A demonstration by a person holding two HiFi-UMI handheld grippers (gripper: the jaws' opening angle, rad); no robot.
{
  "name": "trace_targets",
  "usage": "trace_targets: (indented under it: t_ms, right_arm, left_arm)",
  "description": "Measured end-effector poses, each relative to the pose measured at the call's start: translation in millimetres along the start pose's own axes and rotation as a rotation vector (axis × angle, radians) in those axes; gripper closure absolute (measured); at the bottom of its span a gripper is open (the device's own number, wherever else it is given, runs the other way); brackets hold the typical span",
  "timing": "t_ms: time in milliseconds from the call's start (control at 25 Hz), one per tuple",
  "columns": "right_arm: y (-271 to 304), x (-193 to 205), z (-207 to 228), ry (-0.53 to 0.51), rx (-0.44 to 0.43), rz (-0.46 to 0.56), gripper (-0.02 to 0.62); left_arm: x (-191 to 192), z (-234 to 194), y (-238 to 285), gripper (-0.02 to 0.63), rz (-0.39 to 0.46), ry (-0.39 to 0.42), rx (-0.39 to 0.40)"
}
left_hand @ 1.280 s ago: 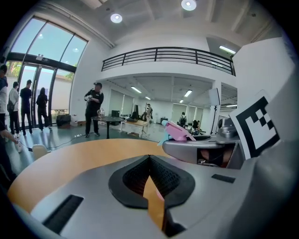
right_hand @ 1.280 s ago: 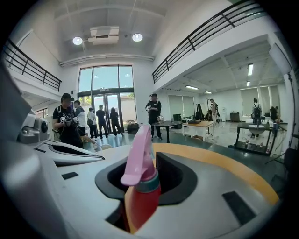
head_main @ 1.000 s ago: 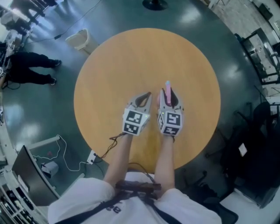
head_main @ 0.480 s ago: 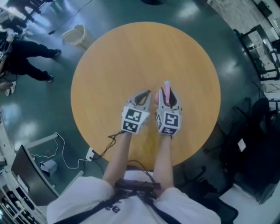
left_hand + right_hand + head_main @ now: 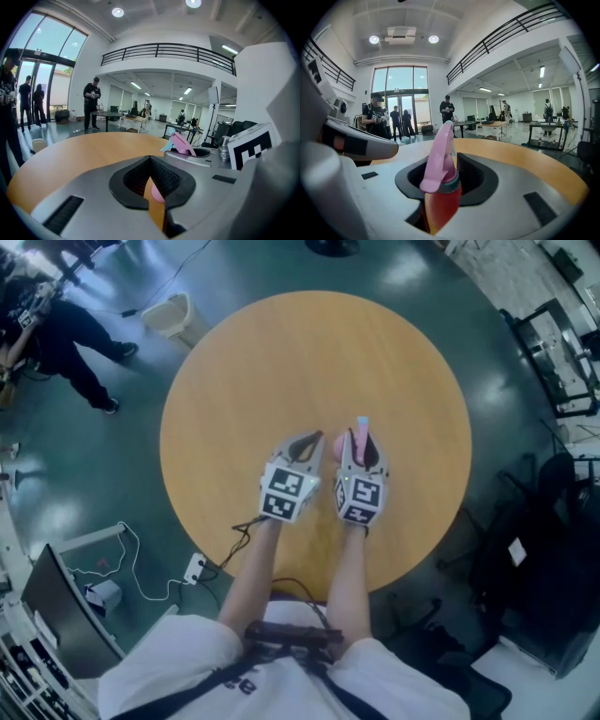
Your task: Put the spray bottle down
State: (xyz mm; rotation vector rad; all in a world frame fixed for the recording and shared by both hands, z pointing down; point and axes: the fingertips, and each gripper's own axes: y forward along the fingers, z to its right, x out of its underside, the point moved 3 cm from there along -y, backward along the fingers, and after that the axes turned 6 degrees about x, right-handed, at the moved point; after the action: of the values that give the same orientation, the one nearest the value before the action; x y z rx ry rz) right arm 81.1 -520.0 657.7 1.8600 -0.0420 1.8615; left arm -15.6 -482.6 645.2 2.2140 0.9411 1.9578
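While checking the right gripper [image 5: 362, 454] in its own view, found both jaws pressed on the upper body of the orange plastic spray bottle [image 5: 440, 161] with a pink trigger head and teal collar. Recorded the grip as closed on the bottle, not released. Noted the bottle upright, long axis near vertical, pink head rising above the jaws and body hanging below them toward the round light-wood table [image 5: 281, 362]. Placed the bottle, from the head view, over the table's near-right part, well inside the rim. Could not establish base contact with the wood from any view. Found the left gripper [image 5: 313, 444] just beside the right 1, jaws closed together on nothing, clear of the bottle. Judged the remaining step short: straight down along the bottle's own axis until seated, then jaws parted and drawn back toward the person. Flagged 1 risk: release before contact, or with tilt, likely to topple so tall and narrow an item.
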Motion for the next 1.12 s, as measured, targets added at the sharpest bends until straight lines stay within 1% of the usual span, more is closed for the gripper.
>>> trace_targets:
  t_ms: [160, 200, 240, 280, 400, 480, 720, 920, 1000, 1080, 1120]
  right_arm:
    - [-3, 2, 2, 0.011, 0.015, 0.0, 0.441]
    - [-4, 2, 3, 0.019, 0.02, 0.002, 0.417]
    - [-6, 0, 4, 0.027, 0.025, 0.004, 0.372]
    - [-8, -1, 5, 0.032, 0.027, 0.004, 0.36]
    - [-20, -4, 2, 0.04, 0.03, -0.013, 0.354]
    - [-34, -6, -4, 0.042, 0.036, -0.027, 0.33]
    - [-72, -24, -19, 0.034, 0.051, 0.016, 0.328]
    - [-114, -54, -29, 0.037, 0.088, 0.082, 0.328]
    - [-132, -66, -31, 0.051, 0.106, 0.097, 0.328]
    - [-149, -79, -37, 0.047, 0.106, 0.12, 0.329]
    - [-157, -86, -42, 0.038, 0.106, 0.135, 0.349]
  left_arm:
    - [-4, 3, -11, 0.595, 0.008, 0.011, 0.002]
    - [-6, 4, -14, 0.595, 0.011, 0.014, 0.004]
    - [-7, 6, -17, 0.595, 0.014, 0.018, 0.006]
    - [-8, 7, -21, 0.595, 0.015, 0.022, 0.007]
    - [-10, 13, -33, 0.595, 0.015, 0.031, 0.004]
    - [-13, 19, -46, 0.595, 0.016, 0.039, -0.001]
    - [-32, 32, -73, 0.595, 0.065, 0.077, 0.014]
    - [-47, 42, -108, 0.595, 0.105, 0.106, 0.02]
    - [-57, 48, -124, 0.595, 0.132, 0.117, 0.018]
    - [-67, 52, -141, 0.595, 0.162, 0.126, 0.013]
    - [-72, 53, -150, 0.595, 0.177, 0.129, 0.008]
